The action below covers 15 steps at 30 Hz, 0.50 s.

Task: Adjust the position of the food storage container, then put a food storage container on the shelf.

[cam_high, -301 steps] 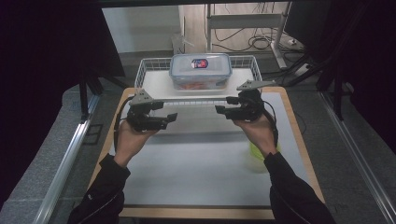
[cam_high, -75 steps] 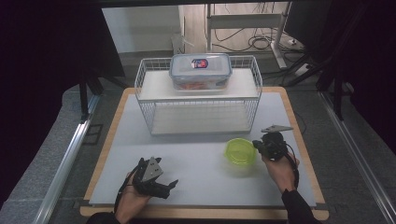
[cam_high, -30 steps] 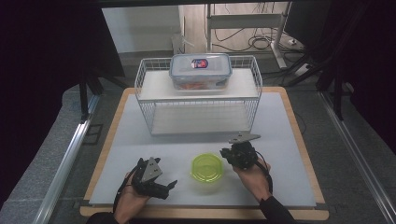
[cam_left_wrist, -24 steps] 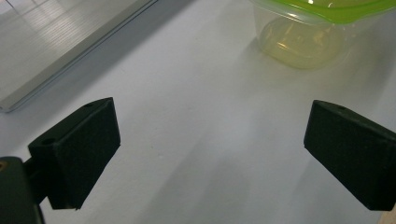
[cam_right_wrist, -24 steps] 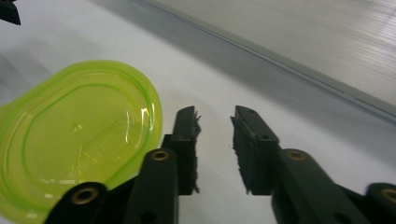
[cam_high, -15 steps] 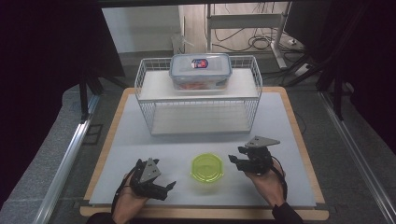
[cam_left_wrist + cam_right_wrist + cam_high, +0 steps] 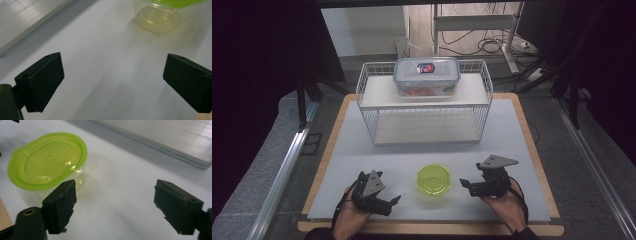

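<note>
A small clear tub with a lime-green lid [image 7: 434, 180] stands on the white mat near the front, between my two grippers. My right gripper [image 7: 465, 186] lies just to its right, open, and its jaws have just been opening with nothing between them. In the right gripper view the tub [image 7: 47, 161] sits ahead and to the left of the open right gripper [image 7: 115, 202], not touching it. My left gripper [image 7: 392, 202] rests at the front left, open and empty. The left gripper view shows the open left gripper [image 7: 112, 80] over bare mat, with the tub [image 7: 160, 17] farther off.
A white wire rack [image 7: 368, 107] stands at the back of the mat, with a clear lidded box [image 7: 426, 75] on its top shelf. The mat [image 7: 427, 150] lies on a wooden board. A metal rail [image 7: 282, 175] runs along the left.
My right gripper brought the green-lidded tub leftward to the middle, let go of it and drew back to the right with its jaws apart. The left gripper has stayed put.
</note>
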Each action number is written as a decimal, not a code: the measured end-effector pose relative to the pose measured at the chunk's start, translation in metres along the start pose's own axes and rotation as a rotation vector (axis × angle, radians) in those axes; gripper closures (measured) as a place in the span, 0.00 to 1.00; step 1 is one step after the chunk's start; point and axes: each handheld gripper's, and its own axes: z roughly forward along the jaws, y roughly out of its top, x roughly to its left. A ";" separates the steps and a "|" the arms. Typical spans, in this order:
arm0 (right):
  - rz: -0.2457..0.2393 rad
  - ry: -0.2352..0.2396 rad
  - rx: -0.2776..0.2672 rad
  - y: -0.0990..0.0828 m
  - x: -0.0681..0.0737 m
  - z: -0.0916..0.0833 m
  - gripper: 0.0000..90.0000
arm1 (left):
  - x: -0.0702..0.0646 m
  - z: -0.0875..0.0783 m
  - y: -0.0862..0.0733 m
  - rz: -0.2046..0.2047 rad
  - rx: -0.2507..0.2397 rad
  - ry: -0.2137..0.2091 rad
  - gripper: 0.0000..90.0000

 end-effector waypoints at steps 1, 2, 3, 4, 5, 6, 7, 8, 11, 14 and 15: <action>-0.001 -0.001 0.005 -0.001 0.000 0.000 0.17 | 0.000 0.000 0.000 -0.001 0.000 0.001 0.04; 0.001 0.003 0.005 -0.003 0.001 0.000 0.17 | 0.000 -0.001 -0.001 -0.002 -0.001 0.002 0.04; 0.002 0.007 0.007 -0.004 0.001 0.000 0.17 | 0.000 -0.001 -0.001 -0.003 -0.002 0.001 0.04; 0.004 0.007 0.010 -0.005 0.001 0.000 0.16 | 0.000 -0.001 -0.001 -0.003 -0.003 0.001 0.04; 0.003 0.007 0.014 -0.006 0.002 0.000 0.16 | 0.000 -0.001 -0.001 -0.005 -0.003 0.001 0.04; 0.004 0.009 0.016 -0.007 0.002 -0.001 0.16 | 0.000 -0.001 -0.001 -0.006 -0.003 0.000 0.04; 0.002 0.009 0.018 -0.008 0.003 -0.001 0.16 | 0.000 -0.001 -0.001 -0.007 -0.002 -0.001 0.04; 0.000 0.009 0.023 -0.009 0.003 -0.001 0.16 | 0.000 -0.001 -0.001 -0.006 -0.001 0.000 0.04; -0.001 0.003 0.027 -0.010 0.003 0.000 0.17 | 0.000 0.000 -0.001 -0.005 0.000 0.000 0.04; 0.006 0.008 0.037 -0.009 0.003 -0.001 0.20 | 0.000 0.000 -0.001 -0.004 0.001 -0.001 0.04; 0.006 0.007 0.042 -0.009 0.003 -0.001 0.21 | 0.000 0.000 -0.001 -0.004 0.002 -0.002 0.04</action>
